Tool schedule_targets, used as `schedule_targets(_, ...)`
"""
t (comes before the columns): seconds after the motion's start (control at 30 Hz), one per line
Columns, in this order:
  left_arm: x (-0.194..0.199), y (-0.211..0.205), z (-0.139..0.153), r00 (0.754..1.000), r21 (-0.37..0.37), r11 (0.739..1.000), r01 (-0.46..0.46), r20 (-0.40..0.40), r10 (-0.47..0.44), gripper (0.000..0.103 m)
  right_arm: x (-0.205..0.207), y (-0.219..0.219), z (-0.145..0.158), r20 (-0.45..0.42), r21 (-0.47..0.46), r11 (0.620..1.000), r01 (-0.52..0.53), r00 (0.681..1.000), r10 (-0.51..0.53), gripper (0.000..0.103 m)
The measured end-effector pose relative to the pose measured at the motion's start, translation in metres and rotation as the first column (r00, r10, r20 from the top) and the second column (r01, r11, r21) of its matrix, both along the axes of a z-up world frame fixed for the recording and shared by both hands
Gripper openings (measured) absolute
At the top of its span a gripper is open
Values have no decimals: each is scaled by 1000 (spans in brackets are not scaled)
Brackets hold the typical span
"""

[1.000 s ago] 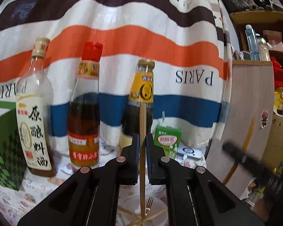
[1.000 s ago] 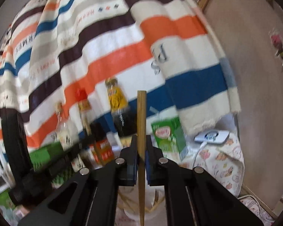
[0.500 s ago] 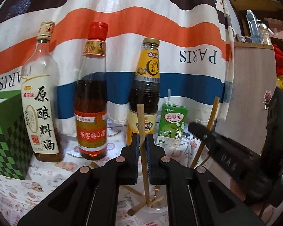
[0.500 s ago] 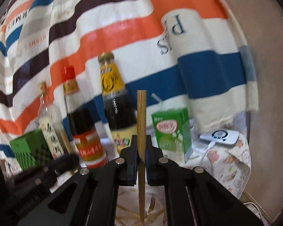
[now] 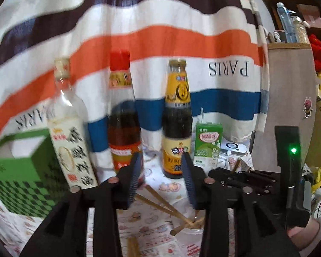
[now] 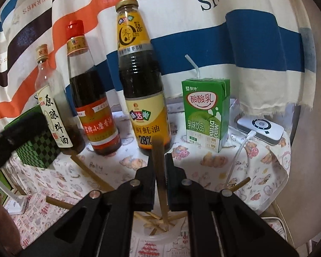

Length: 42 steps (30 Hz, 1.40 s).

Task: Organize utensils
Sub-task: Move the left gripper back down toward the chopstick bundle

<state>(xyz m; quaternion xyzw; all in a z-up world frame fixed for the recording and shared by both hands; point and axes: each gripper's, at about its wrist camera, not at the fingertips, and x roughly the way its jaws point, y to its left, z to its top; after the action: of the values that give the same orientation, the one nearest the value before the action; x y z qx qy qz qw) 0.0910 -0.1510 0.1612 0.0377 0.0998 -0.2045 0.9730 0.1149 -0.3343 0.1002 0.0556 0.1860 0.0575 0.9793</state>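
Note:
My left gripper (image 5: 162, 177) stands above a clear cup (image 5: 192, 229), its jaws opening with nothing between the pads. Below it, several wooden chopsticks (image 5: 160, 201) lean left out of the cup. My right gripper (image 6: 159, 160) hangs over the same cup (image 6: 154, 235), and its jaws are opening too. A blurred chopstick (image 6: 160, 184) stands tilted between them with its lower end among the sticks in the cup, and the pads no longer press on it. In the left wrist view the right gripper's black frame (image 5: 252, 177) shows at the right.
Three sauce bottles (image 6: 139, 75) and a green milk carton (image 6: 205, 111) stand in a row behind the cup, in front of a striped cloth (image 5: 160, 38). A green checkered box (image 5: 21, 171) sits at the left, and a white device with a cable (image 6: 261, 130) at the right.
My left jaws have opened and let go of their chopstick, which now leans in the cup. The right gripper's chopstick has slid down between jaws that have parted slightly.

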Motion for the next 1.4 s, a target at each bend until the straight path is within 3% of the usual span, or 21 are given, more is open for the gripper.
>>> schedule_targets(0.03, -7, 4, 4, 1000, -2, 1000, -4, 15, 4, 50, -3, 0, 2, 3, 3, 1000, -5, 1000, 5, 14)
schedule_targets(0.1, -19, 11, 10, 1000, -14, 1000, -5, 28, 5, 56, -10, 0, 8, 12, 6, 1000, -7, 1000, 7, 32)
schedule_targets(0.23, -43, 26, 19, 998, -37, 999, -19, 54, 21, 76, -32, 7, 24, 55, -13, 999, -30, 998, 31, 43)
schedule_targets(0.3, -56, 33, 22, 996, -37, 998, -46, 73, 49, 79, -42, 10, 29, 77, -18, 999, -38, 996, 39, 57)
schedule_targets(0.5, -97, 57, 30, 981, -49, 992, -114, 150, 120, 102, -85, 16, 32, 142, 16, 996, -91, 986, 88, 75)
schedule_targets(0.77, -137, 79, 20, 949, -53, 974, -220, 220, 226, 103, -125, 26, 27, 232, 10, 995, -97, 968, 92, 97)
schedule_targets(0.9, -147, 84, 2, 931, -60, 962, -265, 245, 272, 103, -135, 25, 16, 267, 15, 998, -62, 962, 56, 99)
schedule_targets(1.03, -146, 83, -21, 910, -45, 941, -335, 245, 335, 103, -136, 32, -3, 271, -50, 998, -50, 961, 62, 99)
schedule_targets(1.2, -133, 81, -49, 926, -5, 944, -330, 192, 324, 103, -130, 30, -25, 263, -28, 998, -58, 963, 63, 100)
schedule_targets(1.4, -115, 88, -78, 927, 3, 933, -359, 119, 356, 103, -119, 27, -44, 213, -25, 996, -85, 973, 89, 102)
